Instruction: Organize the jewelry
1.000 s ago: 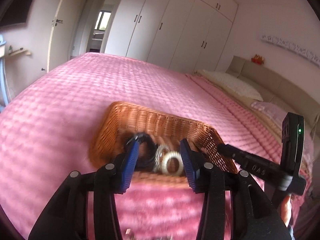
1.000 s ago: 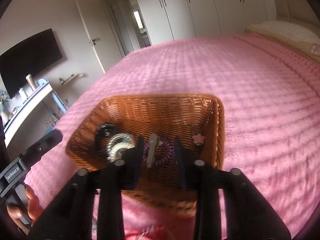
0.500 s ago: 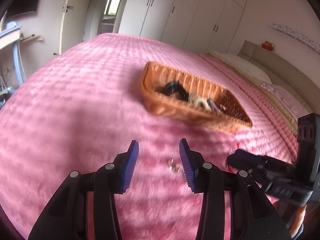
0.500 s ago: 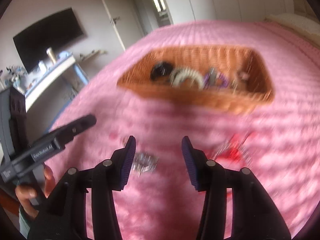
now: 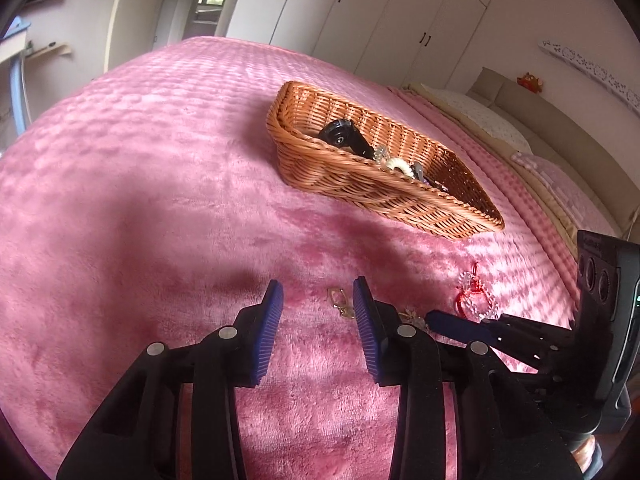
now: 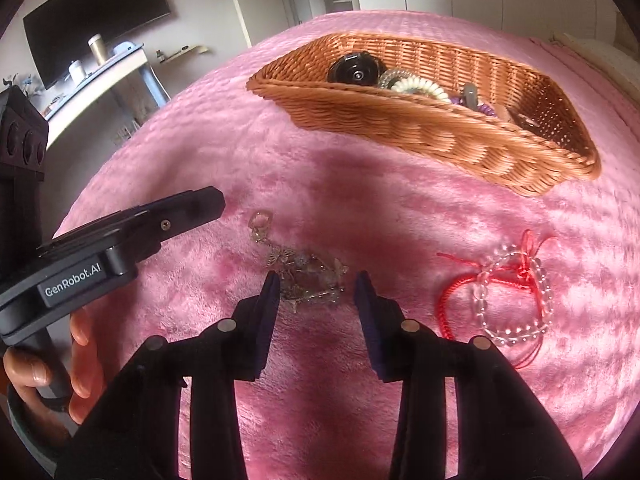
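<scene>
Two grippers lowered over loose jewelry on the bed

Two loose pieces lie on the pink blanket, short of the basket: a tangled metal chain with small charms, and a red cord bracelet strung with clear beads, well to its right. A small gold clasp sits at the chain's far end. The right gripper hangs just over the chain, jaws apart and straddling it; they have just been closing, yet the pads do not press on it, so nothing is held. That placement reads as lining up a pinch on the bunched middle, where thin links give most to bite. The left gripper points at the clasp, its jaws also apart, just closing and empty. The wicker basket farther back already holds a black round thing, coiled hair ties and other small bits, likely the collecting place.
</scene>
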Demonstrator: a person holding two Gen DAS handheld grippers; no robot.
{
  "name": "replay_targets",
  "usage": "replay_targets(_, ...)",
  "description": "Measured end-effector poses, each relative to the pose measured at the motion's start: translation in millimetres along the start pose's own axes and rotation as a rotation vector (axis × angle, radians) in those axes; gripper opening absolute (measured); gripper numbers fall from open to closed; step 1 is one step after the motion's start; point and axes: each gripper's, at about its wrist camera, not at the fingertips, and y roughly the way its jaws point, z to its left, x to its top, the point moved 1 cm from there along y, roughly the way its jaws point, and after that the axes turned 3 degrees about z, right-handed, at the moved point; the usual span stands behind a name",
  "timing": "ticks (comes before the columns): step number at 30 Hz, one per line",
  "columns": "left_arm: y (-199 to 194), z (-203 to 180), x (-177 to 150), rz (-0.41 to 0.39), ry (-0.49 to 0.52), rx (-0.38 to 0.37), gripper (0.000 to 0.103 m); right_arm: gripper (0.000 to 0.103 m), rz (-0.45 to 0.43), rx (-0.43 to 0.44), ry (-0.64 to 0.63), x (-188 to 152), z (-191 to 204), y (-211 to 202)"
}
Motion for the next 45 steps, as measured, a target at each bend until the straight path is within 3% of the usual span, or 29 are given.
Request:
replay_targets(6,1.9,-1.9,-0.6,0.009,0.010,-0.002,0.034,0.010,-0.035,0.003,0.019,-1.7,-4.0,-8.3)
replay_targets(13,7.7,-3.2,-0.3,0.030,0.013,-0.006,0.034,0.005,-0.075,0.007,0.102,-8.3,-26.6,-24.4)
replay_targets(20,15.5,-6.4,-1.0,0.062,0.026,-0.008,0.034,0.005,-0.085,0.022,0.101,-17.7,-30.6,-32.7)
replay_targets(29,33.4,-33.3,-2.9,0.099,0.157,0.092,0.040,0.005,-0.086,0.091,0.175,-21.8,-46.9,-37.0)
replay_targets(31,35.7,-35.3,-3.2,0.102,0.171,0.114,0.031,0.005,-0.096,0.117,0.180,-21.7,-50.7,-45.1)
replay_targets(33,36.8,-33.8,-3.1,0.106,0.164,0.115,0.015,0.011,-0.146,0.061,0.168,-19.9,-60.2,-62.4)
replay_targets(35,36.0,-29.9,-2.2,0.104,0.147,0.097,0.015,0.024,-0.193,-0.005,0.174,-16.6,-77.7,-79.4)
replay_targets(36,35.7,-29.5,-2.3,0.102,0.145,0.094,0.015,0.035,-0.201,-0.015,0.188,-15.4,-86.2,-83.2)
replay_targets(38,35.7,-30.4,-2.9,0.099,0.150,0.100,0.015,0.045,-0.204,-0.010,0.236,-15.0,-105.6,-87.4)
replay_targets(45,33.0,-29.0,-4.8,0.092,0.143,0.086,0.015,0.045,-0.077,-0.001,0.249,-22.9,-117.3,-53.3)
